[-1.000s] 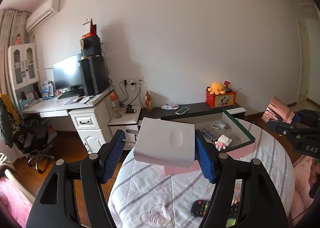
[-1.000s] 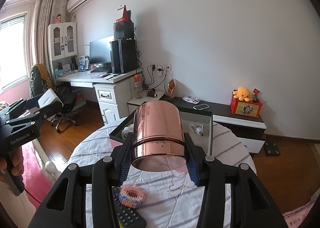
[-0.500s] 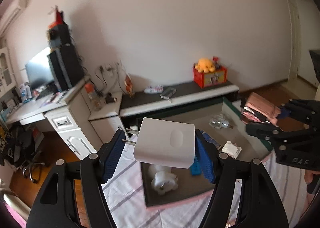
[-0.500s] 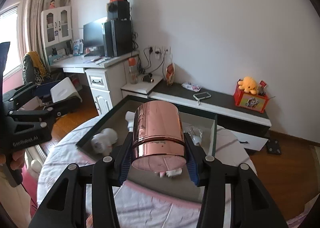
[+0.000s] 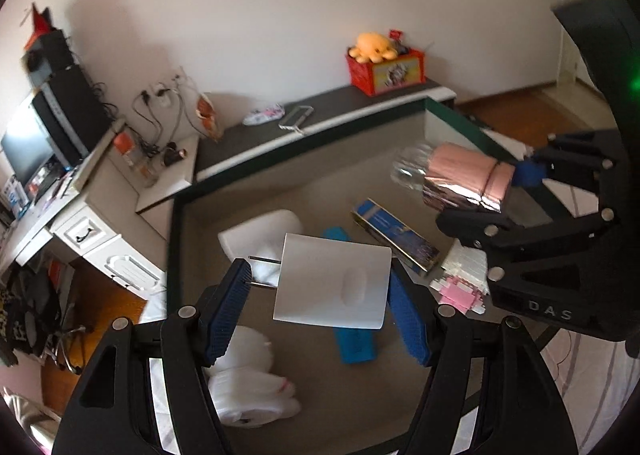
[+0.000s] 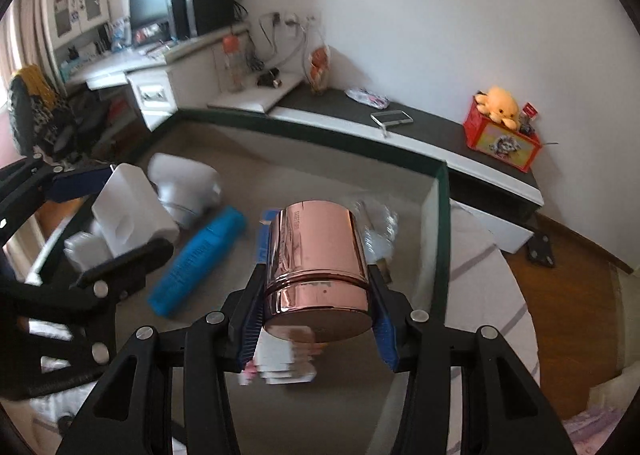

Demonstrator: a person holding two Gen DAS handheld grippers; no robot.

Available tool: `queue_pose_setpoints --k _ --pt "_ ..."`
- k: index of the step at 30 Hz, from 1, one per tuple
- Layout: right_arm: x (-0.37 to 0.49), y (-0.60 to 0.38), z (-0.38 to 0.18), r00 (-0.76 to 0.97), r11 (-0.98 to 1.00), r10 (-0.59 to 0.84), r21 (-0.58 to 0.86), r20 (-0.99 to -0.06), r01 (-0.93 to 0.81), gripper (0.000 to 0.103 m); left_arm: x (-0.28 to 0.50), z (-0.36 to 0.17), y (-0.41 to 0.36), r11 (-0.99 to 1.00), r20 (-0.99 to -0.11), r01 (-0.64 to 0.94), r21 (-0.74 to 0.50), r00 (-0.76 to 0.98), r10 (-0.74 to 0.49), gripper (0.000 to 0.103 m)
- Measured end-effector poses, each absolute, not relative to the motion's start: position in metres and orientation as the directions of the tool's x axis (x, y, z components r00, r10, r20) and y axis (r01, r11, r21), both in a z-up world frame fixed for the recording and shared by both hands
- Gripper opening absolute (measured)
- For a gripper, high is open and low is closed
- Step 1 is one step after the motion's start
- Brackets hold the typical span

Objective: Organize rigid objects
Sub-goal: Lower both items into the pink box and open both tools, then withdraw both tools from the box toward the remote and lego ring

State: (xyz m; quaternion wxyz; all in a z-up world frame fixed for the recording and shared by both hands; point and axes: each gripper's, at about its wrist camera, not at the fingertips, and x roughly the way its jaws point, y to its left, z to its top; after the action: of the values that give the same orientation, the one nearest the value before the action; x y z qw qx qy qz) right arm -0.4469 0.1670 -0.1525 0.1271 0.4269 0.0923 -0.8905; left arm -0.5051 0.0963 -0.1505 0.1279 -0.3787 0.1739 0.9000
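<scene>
Both grippers have travelled from above the striped tablecloth to a position over the open box (image 5: pixel 452 115), and the view has tipped downward to its floor within the last second; in my judgement this places both loads at the point of release, with neither yet set down. The left gripper (image 5: pixel 320 291) is clenched on the white plug adapter (image 5: pixel 334 283), whose two prongs point left toward the near-left pad. The right gripper (image 6: pixel 318 313) is clenched on the copper cylinder (image 6: pixel 316 251), held by its banded near end above the right half of the box. Both items hang clear of the box floor. Count of contents on the box floor: one blue bar (image 6: pixel 198 261) lying near centre; one long blue-and-gold carton (image 5: pixel 396 235) right of centre; one pink-and-white brick model (image 5: pixel 464 279) near right; one clear crinkled packet (image 6: pixel 376 227) far right, contents not legible; white plastic items at the left, apparently two (image 5: pixel 260 231) (image 5: pixel 248 387), though blur prevents a firm count. Held items: two, one per gripper. Free floor remains at the far side and near centre, sufficient by my assessment for both loads.
</scene>
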Motion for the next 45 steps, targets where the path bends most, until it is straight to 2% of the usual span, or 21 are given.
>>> queue_pose_setpoints --k 5,9,11,13,17,24,26,35,38,45 --pt "-0.452 0.169 -0.160 -0.579 -0.951 -0.124 -0.069 -0.806 0.300 0.049 -0.509 -0.166 0.110 -0.895 -0.755 -0.369 0.250 -0.654 0.059 0.069" --pt "-0.451 0.170 -0.158 -0.588 -0.958 -0.107 -0.074 -0.802 0.275 0.049 -0.513 -0.169 0.108 -0.910 -0.769 -0.354 0.216 -0.636 0.065 0.069" --pt "-0.448 0.173 -0.155 -0.595 -0.962 -0.113 -0.062 -0.796 0.266 0.049 -0.507 -0.165 0.108 -0.912 -0.756 -0.354 0.207 -0.650 0.081 0.073" --pt "-0.445 0.174 -0.150 -0.606 -0.964 -0.115 -0.058 -0.787 0.258 0.054 -0.502 -0.158 0.104 -0.914 -0.743 -0.355 0.196 -0.662 0.098 0.085" --pt "-0.431 0.177 -0.134 -0.638 -0.967 -0.130 -0.046 -0.759 0.252 0.066 -0.483 -0.141 0.091 -0.922 -0.709 -0.345 0.175 -0.694 0.125 0.092" --pt "-0.386 0.173 -0.100 -0.698 -0.962 -0.181 -0.024 -0.693 0.273 0.071 -0.435 -0.112 0.056 -0.954 -0.641 -0.264 0.145 -0.759 0.113 0.096" --pt "-0.372 0.172 -0.090 -0.718 -0.961 -0.197 -0.015 -0.668 0.278 0.079 -0.413 -0.101 0.045 -0.963 -0.610 -0.241 0.121 -0.783 0.120 0.099" --pt "-0.294 0.161 -0.052 -0.797 -0.953 -0.265 0.018 -0.543 0.304 0.082 -0.318 -0.061 0.007 -0.989 -0.463 -0.138 0.057 -0.881 0.096 0.103" --pt "-0.264 0.156 -0.045 -0.826 -0.953 -0.271 0.019 -0.494 0.301 0.083 -0.288 -0.056 -0.006 -0.993 -0.440 -0.117 0.020 -0.893 0.097 0.103" --pt "-0.209 0.147 -0.046 -0.858 -0.959 -0.257 0.010 -0.445 0.282 0.083 -0.227 -0.049 -0.032 -0.998 -0.386 -0.053 -0.019 -0.921 0.057 0.103"
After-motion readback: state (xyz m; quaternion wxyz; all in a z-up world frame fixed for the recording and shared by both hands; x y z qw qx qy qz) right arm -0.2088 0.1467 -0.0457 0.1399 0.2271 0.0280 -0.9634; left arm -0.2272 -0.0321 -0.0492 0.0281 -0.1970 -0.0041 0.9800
